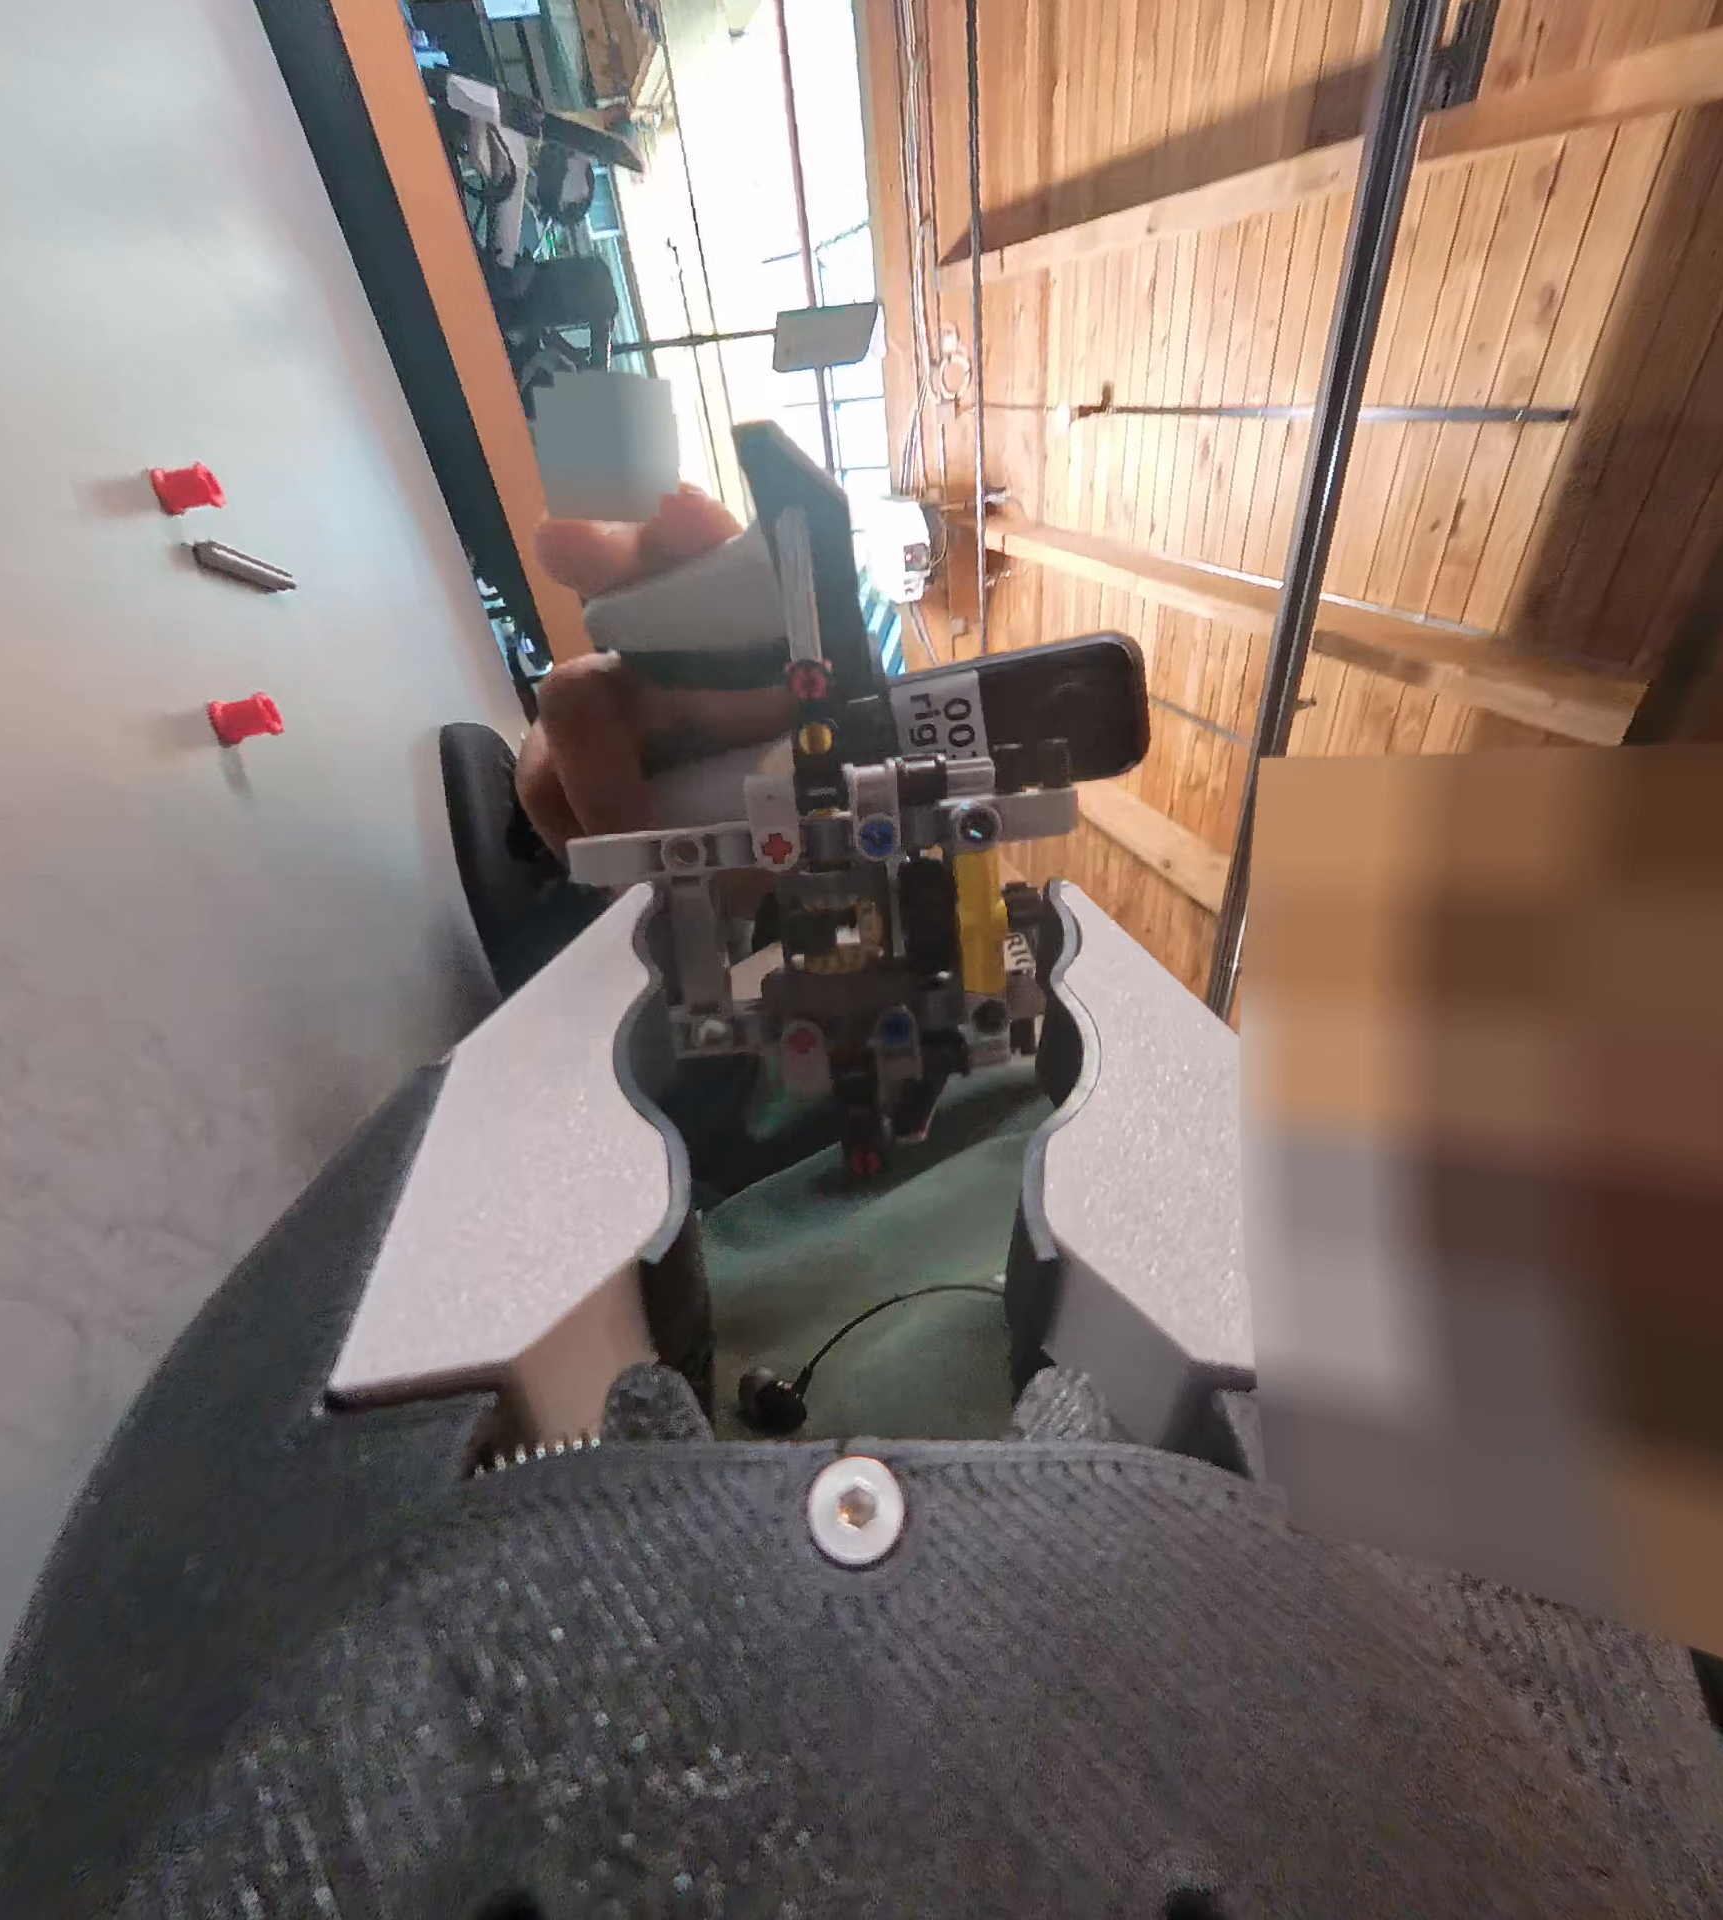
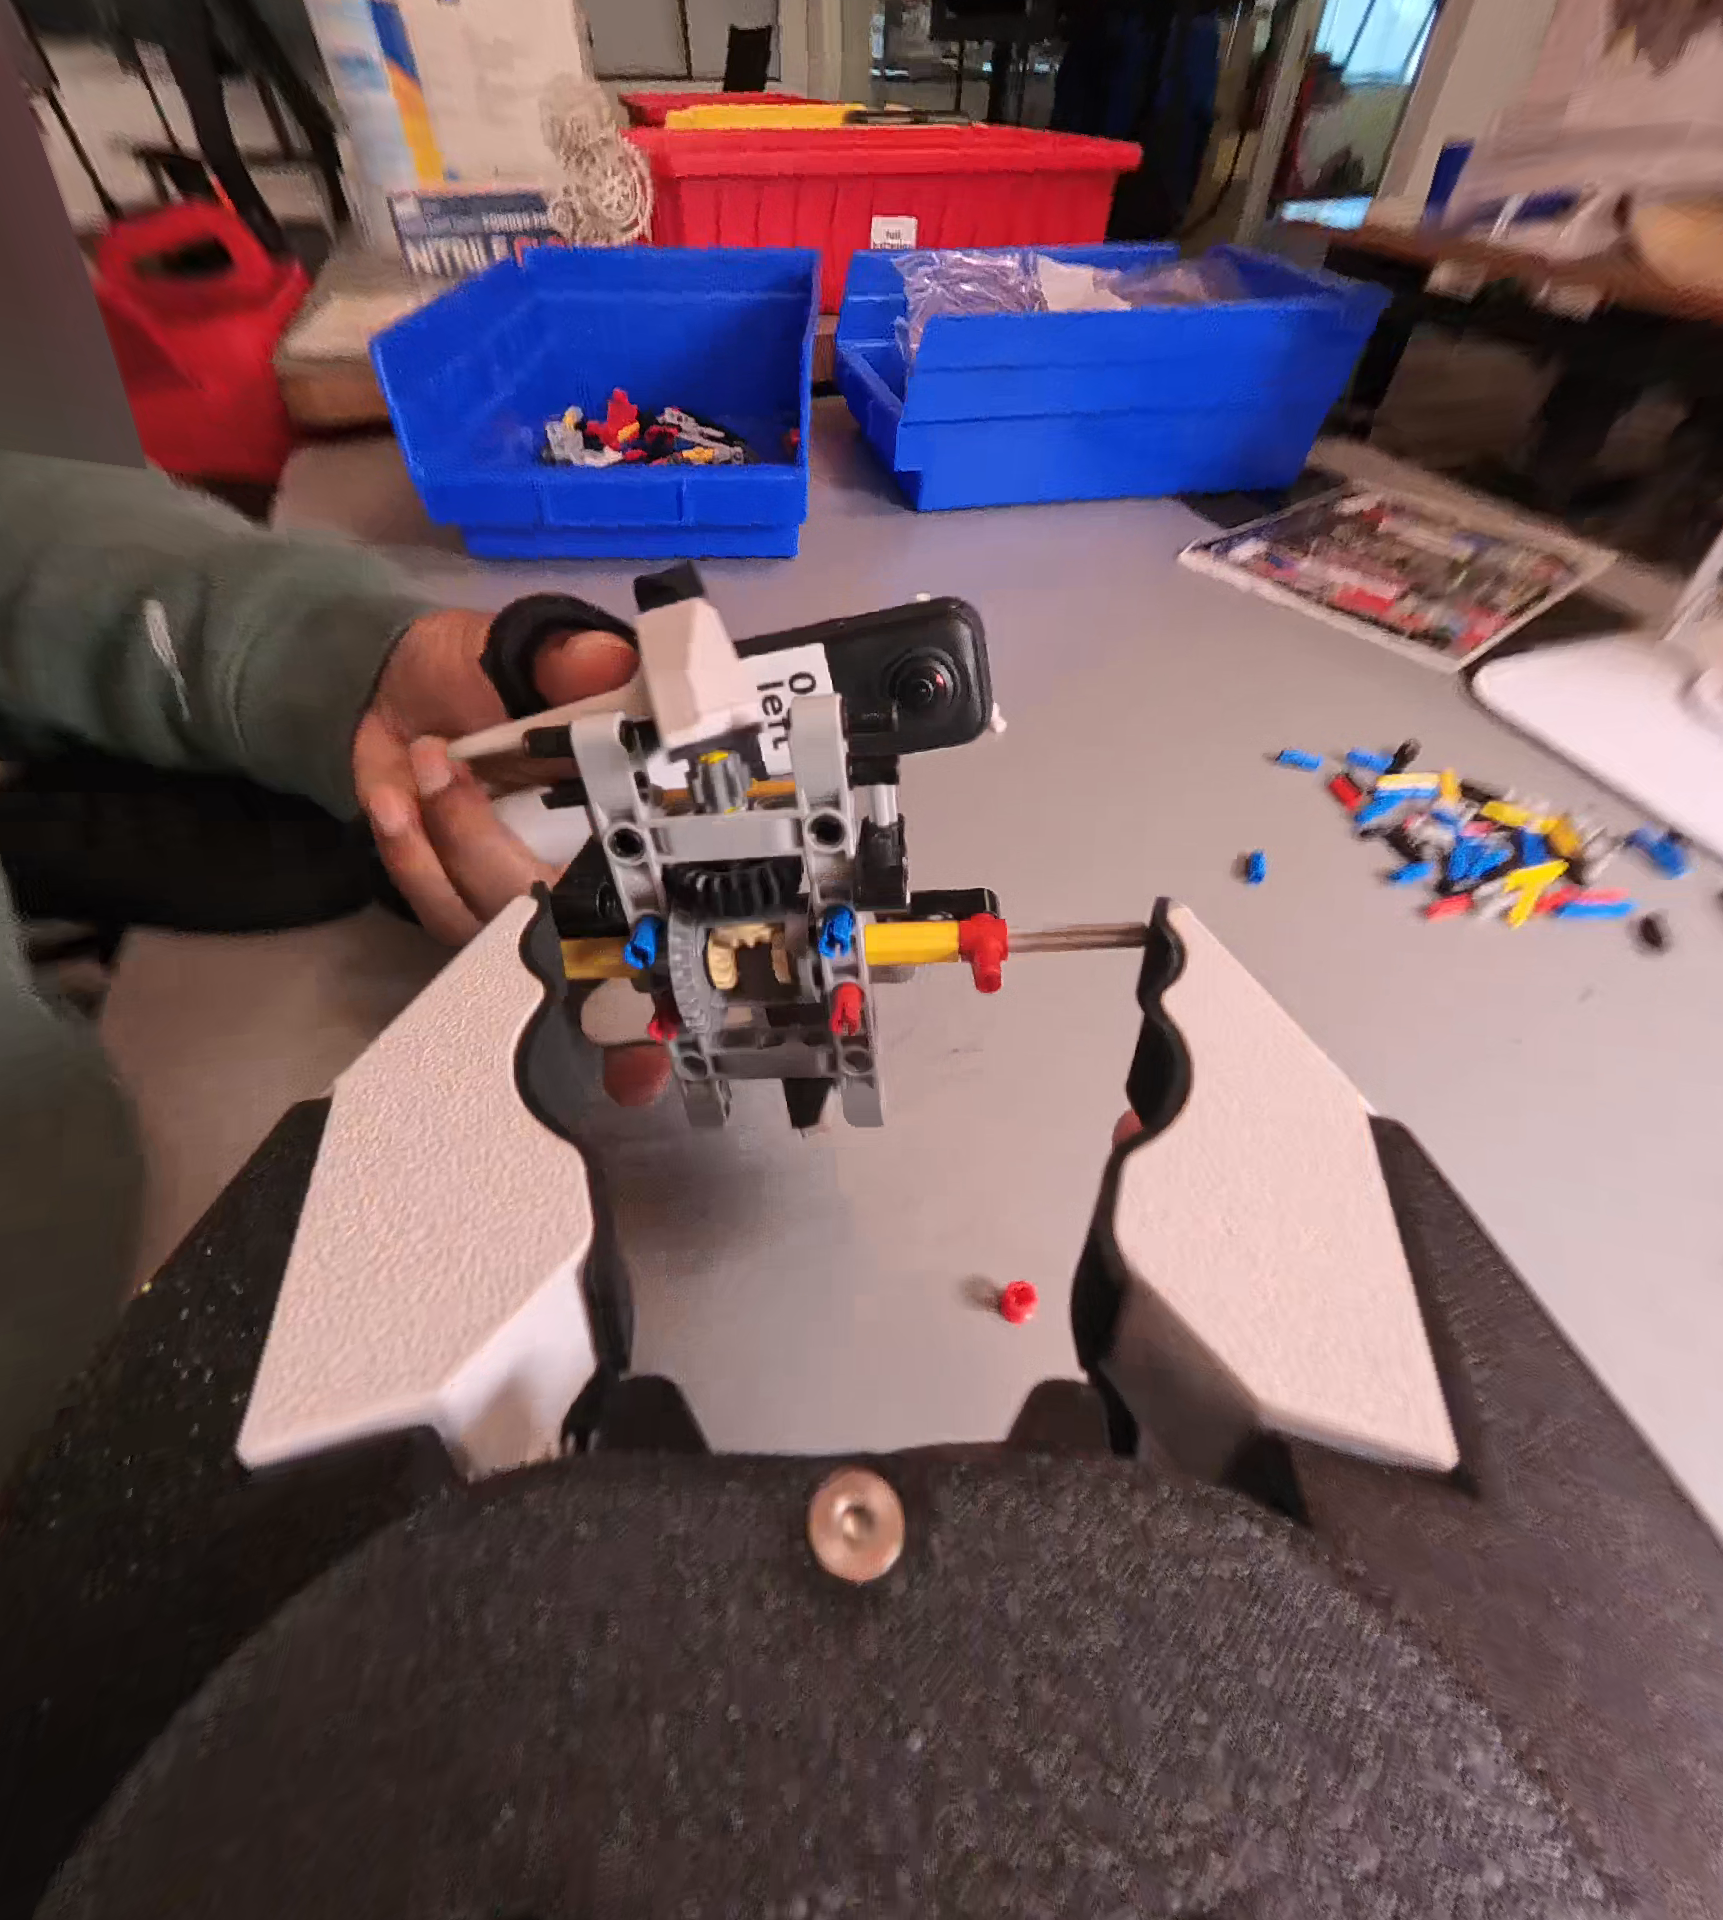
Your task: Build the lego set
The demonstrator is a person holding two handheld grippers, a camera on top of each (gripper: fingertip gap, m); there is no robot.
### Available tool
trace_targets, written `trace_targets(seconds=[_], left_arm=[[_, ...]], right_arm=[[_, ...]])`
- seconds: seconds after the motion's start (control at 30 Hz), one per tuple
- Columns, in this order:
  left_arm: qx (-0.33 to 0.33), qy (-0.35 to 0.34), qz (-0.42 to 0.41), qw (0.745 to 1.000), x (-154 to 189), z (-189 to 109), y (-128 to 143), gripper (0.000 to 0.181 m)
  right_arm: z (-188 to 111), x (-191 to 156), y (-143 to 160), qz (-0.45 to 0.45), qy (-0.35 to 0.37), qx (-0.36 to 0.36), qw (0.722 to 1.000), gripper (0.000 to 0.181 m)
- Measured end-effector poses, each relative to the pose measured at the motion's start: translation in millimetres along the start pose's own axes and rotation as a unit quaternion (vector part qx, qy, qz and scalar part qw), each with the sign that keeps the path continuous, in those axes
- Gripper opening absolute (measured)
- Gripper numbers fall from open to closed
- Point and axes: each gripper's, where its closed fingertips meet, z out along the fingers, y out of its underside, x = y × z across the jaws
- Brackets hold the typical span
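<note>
- Two red bushes [image 1: 187, 488] and a dark pin [image 1: 239, 566] are lying on the bare tabletop [image 1: 57, 935] at the left of the left wrist view, probably set out as the next parts.
- The left claw [image 1: 852, 909] is gripping the lego assembly [image 1: 815, 842] by its sides and holding it in the air, clear of the tabletop. This looks meant to keep the frame steady while the other hand works on it.
- The right claw [image 2: 852, 930] is spanning the assembly end to end. One finger is meeting the yellow sleeve [image 2: 592, 958] and the other is touching the tip of the dark axle [image 2: 1075, 938], so it is likely squeezing the axle home through the gears.
- Only the right wrist view is showing the following:
  - the axle sticking out, past a red bush [image 2: 982, 943] on the axle
  - the blue bin [image 2: 608, 488] of spare parts at the tabletop's far edge
  - a loose red bush [image 2: 1018, 1301] below the assembly
  - the booklet [image 2: 1397, 566] towards the far right corner
  - the pile of loose pieces [image 2: 1491, 842] by the right edge
- Only the left wrist view is showing the assembly's other face, with its crossbeam.
</note>
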Motion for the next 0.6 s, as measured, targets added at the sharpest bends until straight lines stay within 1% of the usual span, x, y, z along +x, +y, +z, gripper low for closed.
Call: trace_targets(seconds=[0.03, 0.07, 0.13, 0.23, 0.37, 0.5, 0.57, 0.6], left_arm=[[0.007, 0.005, -0.008, 1.000, 0.8, 0.0, -2.0, 0.068], [0.016, 0.013, -0.015, 1.000, 2.4, -0.7, -5.4, 0.068], [0.038, 0.022, -0.024, 0.999, 4.4, -4.4, -13.5, 0.066], [0.045, 0.029, -0.035, 0.998, 5.4, -6.7, -16.1, 0.066], [0.040, 0.037, -0.036, 0.998, 8.1, -5.4, -14.5, 0.067], [0.049, 0.054, -0.043, 0.996, 13.1, -7.7, -18.6, 0.067], [0.057, 0.074, -0.039, 0.995, 20.1, -9.7, -22.4, 0.066], [0.054, 0.081, -0.034, 0.995, 23.7, -9.8, -22.5, 0.066]], right_arm=[[0.6, 2.9, 0.1, 0.038, -0.012, 0.002, 0.999, 0.110], [1.3, 3.6, 0.2, 0.071, -0.026, 0.003, 0.997, 0.108], [2.2, 5.3, -1.5, 0.128, -0.043, 0.008, 0.991, 0.096], [2.9, 6.9, -2.8, 0.168, -0.057, 0.014, 0.984, 0.093], [1.0, 6.5, -8.6, 0.175, -0.068, 0.033, 0.982, 0.094], [-9.3, 12.1, -21.8, 0.187, -0.075, 0.074, 0.977, 0.096], [-16.0, 11.7, -26.4, 0.161, -0.077, 0.088, 0.980, 0.094], [-18.4, 10.4, -25.3, 0.131, -0.073, 0.085, 0.985, 0.092]])
